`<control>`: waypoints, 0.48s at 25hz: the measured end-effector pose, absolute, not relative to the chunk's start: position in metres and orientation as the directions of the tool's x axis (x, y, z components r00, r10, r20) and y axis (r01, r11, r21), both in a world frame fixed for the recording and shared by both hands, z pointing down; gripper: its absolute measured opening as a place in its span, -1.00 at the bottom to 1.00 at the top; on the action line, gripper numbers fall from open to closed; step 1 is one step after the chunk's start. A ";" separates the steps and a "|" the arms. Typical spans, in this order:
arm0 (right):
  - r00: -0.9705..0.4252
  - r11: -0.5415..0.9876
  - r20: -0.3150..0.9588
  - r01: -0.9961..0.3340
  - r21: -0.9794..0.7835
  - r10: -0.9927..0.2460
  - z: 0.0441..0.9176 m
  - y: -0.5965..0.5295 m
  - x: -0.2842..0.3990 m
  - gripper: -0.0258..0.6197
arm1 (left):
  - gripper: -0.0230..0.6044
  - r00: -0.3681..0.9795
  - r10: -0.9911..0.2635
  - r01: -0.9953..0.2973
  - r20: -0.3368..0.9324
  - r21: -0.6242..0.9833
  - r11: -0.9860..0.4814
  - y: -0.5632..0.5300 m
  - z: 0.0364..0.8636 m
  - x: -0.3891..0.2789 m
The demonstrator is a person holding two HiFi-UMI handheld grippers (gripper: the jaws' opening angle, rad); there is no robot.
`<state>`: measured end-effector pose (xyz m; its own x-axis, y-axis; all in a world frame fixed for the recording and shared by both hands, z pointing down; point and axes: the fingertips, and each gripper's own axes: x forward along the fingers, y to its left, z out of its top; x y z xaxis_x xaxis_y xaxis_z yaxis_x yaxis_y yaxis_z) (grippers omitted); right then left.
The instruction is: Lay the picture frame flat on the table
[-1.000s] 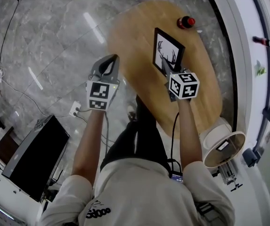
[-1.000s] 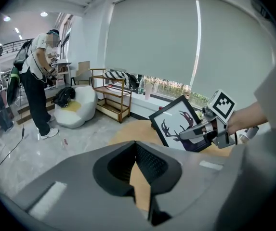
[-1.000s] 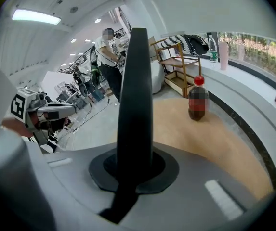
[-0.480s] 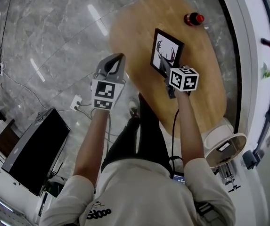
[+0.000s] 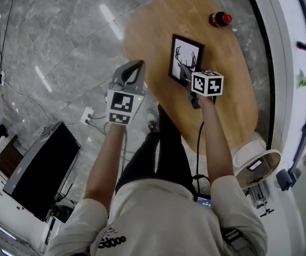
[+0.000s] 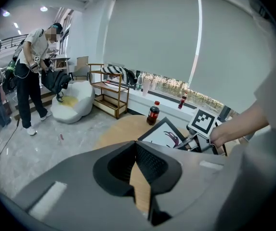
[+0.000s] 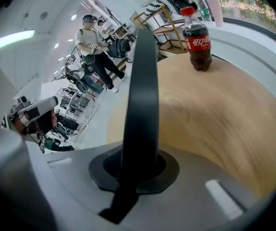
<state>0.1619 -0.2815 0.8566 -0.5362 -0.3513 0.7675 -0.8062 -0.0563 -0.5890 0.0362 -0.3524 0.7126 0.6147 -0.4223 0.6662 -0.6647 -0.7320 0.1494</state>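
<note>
A black picture frame (image 5: 185, 57) with a deer print leans tilted over the oval wooden table (image 5: 233, 111), its face turned up toward the head view. My right gripper (image 5: 188, 80) is shut on its near edge. In the right gripper view the frame (image 7: 140, 76) rises edge-on from between the jaws as a dark bar. My left gripper (image 5: 139, 64) hangs at the table's left edge, shut and holding nothing. The left gripper view shows its pads (image 6: 150, 162) meeting at the tips, and beyond them the frame (image 6: 163, 135) and the right gripper's marker cube (image 6: 204, 121).
A cola bottle (image 5: 220, 19) stands at the table's far end, beyond the frame, also the bottle (image 7: 197, 36). A white round stand (image 5: 251, 167) sits at the near right. On the floor to the left are a black panel (image 5: 40, 177) and cables. A person (image 6: 34, 71) stands far off.
The right gripper has sunk toward the table with the frame still in it, and the frame now lies lower and flatter. The left gripper has hardly moved.
</note>
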 end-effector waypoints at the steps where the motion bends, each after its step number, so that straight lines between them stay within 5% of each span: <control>1: -0.539 -0.060 0.771 -0.806 -0.589 -0.339 0.859 -0.279 0.161 -0.86 | -0.90 0.616 -0.421 -0.663 0.665 0.150 -0.733 -0.352 0.712 0.037; 12: -0.548 -0.078 0.790 -0.806 -0.586 -0.275 0.872 -0.266 0.156 -0.80 | -0.90 0.609 -0.422 -0.665 0.671 0.142 -0.733 -0.350 0.711 0.031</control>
